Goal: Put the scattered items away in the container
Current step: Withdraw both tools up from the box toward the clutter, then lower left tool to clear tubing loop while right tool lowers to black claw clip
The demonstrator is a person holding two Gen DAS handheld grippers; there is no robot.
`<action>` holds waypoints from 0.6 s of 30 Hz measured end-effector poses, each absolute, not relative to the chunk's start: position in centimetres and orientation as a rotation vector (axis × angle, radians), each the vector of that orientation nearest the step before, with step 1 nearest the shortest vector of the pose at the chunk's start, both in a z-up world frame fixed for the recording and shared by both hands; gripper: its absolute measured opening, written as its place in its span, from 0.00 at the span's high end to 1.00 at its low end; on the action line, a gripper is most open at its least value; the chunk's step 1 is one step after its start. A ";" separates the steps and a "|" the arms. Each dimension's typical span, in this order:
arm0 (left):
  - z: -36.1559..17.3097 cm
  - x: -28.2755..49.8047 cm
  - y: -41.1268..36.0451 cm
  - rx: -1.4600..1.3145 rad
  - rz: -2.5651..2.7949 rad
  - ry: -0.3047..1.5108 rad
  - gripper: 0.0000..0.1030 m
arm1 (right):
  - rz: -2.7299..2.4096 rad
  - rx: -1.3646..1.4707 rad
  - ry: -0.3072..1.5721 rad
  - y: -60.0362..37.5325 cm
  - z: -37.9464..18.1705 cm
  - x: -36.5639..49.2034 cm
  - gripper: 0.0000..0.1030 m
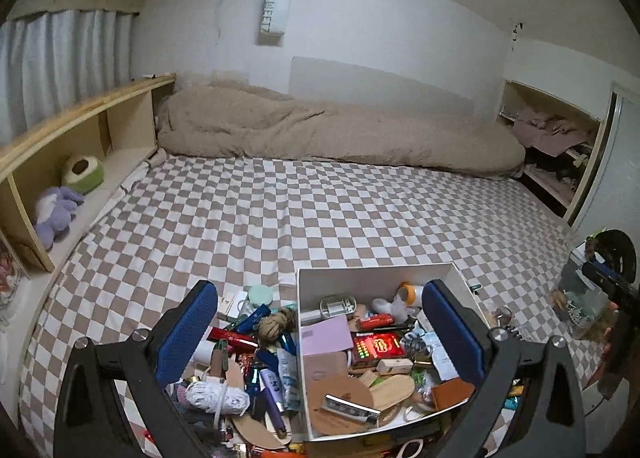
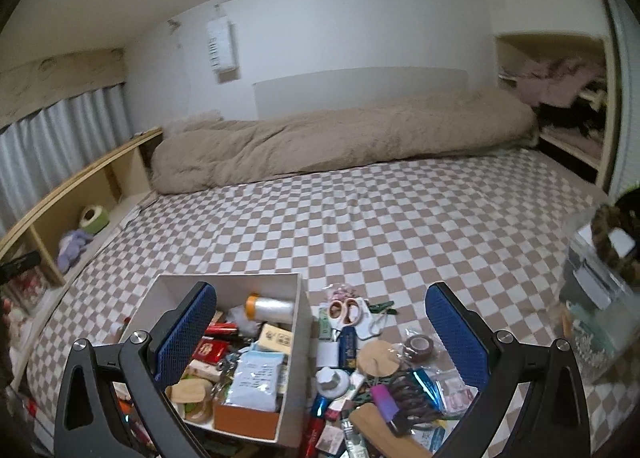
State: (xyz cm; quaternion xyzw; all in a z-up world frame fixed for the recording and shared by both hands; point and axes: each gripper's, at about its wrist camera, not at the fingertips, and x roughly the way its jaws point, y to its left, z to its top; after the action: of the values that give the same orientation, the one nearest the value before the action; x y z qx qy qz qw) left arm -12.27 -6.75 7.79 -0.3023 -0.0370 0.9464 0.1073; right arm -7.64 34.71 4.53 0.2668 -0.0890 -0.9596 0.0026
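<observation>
A white box (image 1: 380, 278) sits on the checkered bed sheet (image 1: 320, 209), already crowded with small things: a pink card (image 1: 325, 336), a red glowing packet (image 1: 378, 346), and a clear bottle with an orange cap (image 2: 269, 306) against its far wall. The left gripper (image 1: 320, 334) hangs over the box's left wall with both blue pads spread wide, holding nothing. Left of the box lies a loose heap (a knotted rope ball (image 1: 276, 324) among tubes and packets). The right gripper (image 2: 320, 334) is also spread and empty, above the clutter right of the box, where scissors (image 2: 344, 312), a round wooden disc (image 2: 378, 356) and a tape roll (image 2: 418, 346) lie. Beyond the box, a beige duvet (image 2: 340, 137) lines the wall.
</observation>
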 end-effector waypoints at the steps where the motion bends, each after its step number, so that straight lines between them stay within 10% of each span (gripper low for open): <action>1: 7.4 -12.3 -7.4 -0.903 2.780 -0.124 0.00 | -3.013 0.832 -0.291 35.1 4.2 -7.6 0.00; 18: -1.9 -14.2 -13.8 -1.225 2.814 -0.157 0.00 | -2.945 1.359 -0.502 40.4 -4.9 -9.8 0.00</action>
State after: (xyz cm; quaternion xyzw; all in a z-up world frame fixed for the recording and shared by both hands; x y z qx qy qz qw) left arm -14.17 -13.76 -1.91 -0.3983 -0.0511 0.9152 0.0341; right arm -9.75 40.35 -4.93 0.4131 -0.1527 -0.8950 -0.0700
